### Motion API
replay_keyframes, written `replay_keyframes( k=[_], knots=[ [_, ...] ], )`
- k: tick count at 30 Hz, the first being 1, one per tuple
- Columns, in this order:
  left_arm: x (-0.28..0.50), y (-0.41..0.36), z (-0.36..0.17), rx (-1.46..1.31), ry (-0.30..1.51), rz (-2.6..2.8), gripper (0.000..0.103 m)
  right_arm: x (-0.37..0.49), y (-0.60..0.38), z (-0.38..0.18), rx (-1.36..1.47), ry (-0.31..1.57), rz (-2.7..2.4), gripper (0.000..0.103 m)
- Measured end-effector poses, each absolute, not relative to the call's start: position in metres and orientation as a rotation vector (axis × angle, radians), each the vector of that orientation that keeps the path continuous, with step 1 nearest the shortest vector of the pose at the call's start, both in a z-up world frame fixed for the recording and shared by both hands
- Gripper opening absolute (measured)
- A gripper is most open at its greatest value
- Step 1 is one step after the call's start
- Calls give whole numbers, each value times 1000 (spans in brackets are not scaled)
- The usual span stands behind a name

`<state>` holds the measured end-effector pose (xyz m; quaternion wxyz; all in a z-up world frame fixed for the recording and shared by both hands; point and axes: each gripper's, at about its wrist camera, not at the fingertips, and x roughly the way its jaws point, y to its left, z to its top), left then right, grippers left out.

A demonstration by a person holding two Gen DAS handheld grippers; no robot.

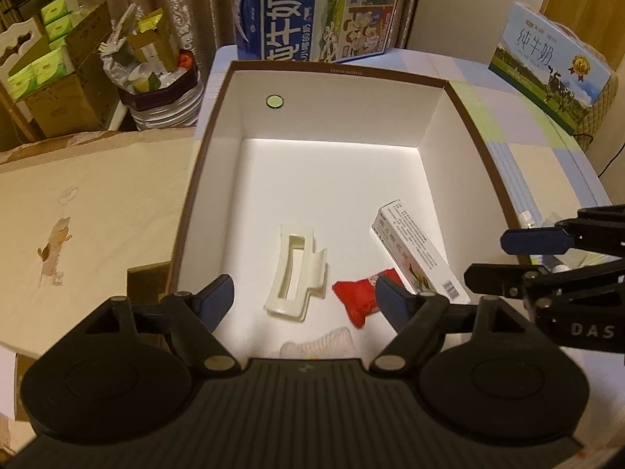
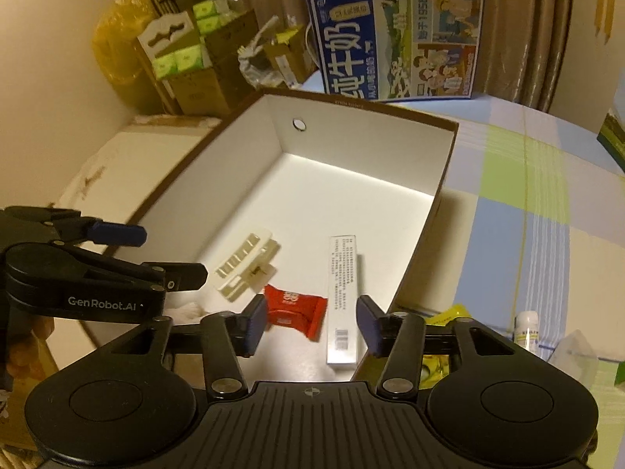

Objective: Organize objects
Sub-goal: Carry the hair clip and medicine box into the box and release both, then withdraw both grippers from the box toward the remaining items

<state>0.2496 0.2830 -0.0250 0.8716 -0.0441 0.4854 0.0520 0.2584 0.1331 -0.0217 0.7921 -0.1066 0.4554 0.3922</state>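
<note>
A brown-rimmed white box (image 1: 332,68) (image 2: 449,164) stands on the table. Inside lie a cream hair claw (image 1: 295,273) (image 2: 246,265), a red snack packet (image 1: 357,297) (image 2: 297,308), a long white carton (image 1: 420,252) (image 2: 343,297) and a white cloth (image 1: 324,342). My left gripper (image 1: 306,297) is open and empty over the box's near end; it also shows at the left of the right wrist view (image 2: 172,252). My right gripper (image 2: 310,324) is open and empty above the packet and carton; its fingers (image 1: 533,240) reach in from the right over the box's rim.
A yellow packet (image 2: 449,312), a small white bottle (image 2: 525,330) and a clear plastic piece (image 2: 574,351) lie on the checked cloth right of the box. Milk cartons (image 1: 316,8) (image 1: 550,62) stand behind. Cardboard boxes and clutter (image 1: 58,70) sit far left.
</note>
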Motion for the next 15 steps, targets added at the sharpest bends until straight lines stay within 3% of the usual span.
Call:
replay_keyframes(
  k=[15],
  knots=[
    [197,258,9,-130,968,163,83,213,87,9,-156,946,878,55]
  ],
)
